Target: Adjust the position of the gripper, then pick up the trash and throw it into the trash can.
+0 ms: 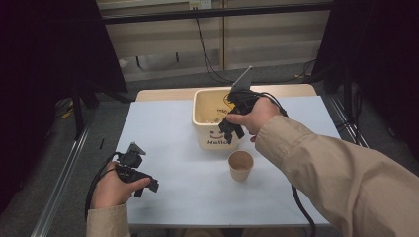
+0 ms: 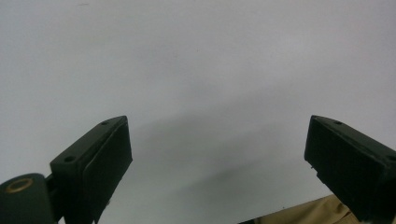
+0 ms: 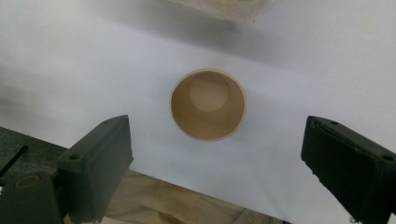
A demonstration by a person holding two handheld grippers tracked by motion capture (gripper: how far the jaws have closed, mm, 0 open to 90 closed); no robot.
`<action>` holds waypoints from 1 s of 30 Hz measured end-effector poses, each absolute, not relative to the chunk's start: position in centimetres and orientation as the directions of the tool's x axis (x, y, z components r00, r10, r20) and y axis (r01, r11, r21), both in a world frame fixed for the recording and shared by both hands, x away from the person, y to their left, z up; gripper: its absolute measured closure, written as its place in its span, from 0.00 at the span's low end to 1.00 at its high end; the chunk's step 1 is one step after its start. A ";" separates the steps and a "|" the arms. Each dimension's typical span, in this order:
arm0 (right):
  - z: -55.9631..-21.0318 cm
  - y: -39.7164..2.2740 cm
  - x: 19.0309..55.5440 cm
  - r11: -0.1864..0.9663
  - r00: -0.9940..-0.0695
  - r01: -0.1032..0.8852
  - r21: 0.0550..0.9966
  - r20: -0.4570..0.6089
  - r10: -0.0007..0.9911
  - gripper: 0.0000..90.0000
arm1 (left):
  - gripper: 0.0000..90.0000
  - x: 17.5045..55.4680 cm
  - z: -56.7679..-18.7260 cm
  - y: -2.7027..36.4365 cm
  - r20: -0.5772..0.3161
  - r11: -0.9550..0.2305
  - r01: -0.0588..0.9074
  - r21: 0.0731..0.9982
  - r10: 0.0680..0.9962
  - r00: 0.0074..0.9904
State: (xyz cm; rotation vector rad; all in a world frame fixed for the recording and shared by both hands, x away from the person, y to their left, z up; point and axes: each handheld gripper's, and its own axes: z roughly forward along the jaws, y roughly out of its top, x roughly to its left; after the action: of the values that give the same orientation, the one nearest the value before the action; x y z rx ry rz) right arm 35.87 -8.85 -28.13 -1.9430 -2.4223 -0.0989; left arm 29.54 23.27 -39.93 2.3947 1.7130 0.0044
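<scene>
While the left gripper (image 1: 143, 185) rests low on the white table cover (image 1: 163, 143) — jaws wide — the right gripper (image 1: 231, 129) hangs tilted downward, jaws spread and empty, above the upright paper cup (image 1: 240, 165) beside the cream tub (image 1: 207, 118).

Both arms wear loose beige sleeves (image 1: 341, 173) with buttonless cuffs. Each hand carries a black gripper: the left gripper (image 1: 146, 186) trails a black cable looped by the wrist, and the right gripper (image 1: 231, 129) bears a grey three-cornered plate. Their jaws are blocky, matte black, with small screw holes and ribbed pads (image 3: 345, 163).
</scene>
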 end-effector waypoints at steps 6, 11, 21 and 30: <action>-28.1 -9.3 36.1 0.208 -0.210 0.977 0.040 0.059 0.976 0.10 | 0.08 29.5 -40.0 23.2 -0.114 -0.311 0.937 0.160 0.937 0.331; -28.5 -9.4 36.1 0.206 -0.209 0.977 0.051 0.063 0.976 0.10 | 0.08 29.5 -39.9 23.2 -0.108 -0.322 0.933 0.160 0.934 0.341; -30.9 -9.9 36.1 0.188 -0.190 0.982 0.028 0.053 0.980 0.10 | 0.08 29.6 -40.0 23.1 -0.108 -0.307 0.937 0.169 0.939 0.327; -33.1 -9.3 35.9 0.194 -0.194 0.981 0.019 0.046 0.980 0.10 | 0.08 29.6 -39.8 23.2 -0.110 -0.314 0.937 0.155 0.937 0.332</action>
State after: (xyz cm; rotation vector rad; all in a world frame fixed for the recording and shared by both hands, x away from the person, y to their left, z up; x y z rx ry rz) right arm 35.89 -9.26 -33.08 -1.9789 -2.4089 -0.0679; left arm 29.64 23.21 -39.77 2.4022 1.7123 0.0006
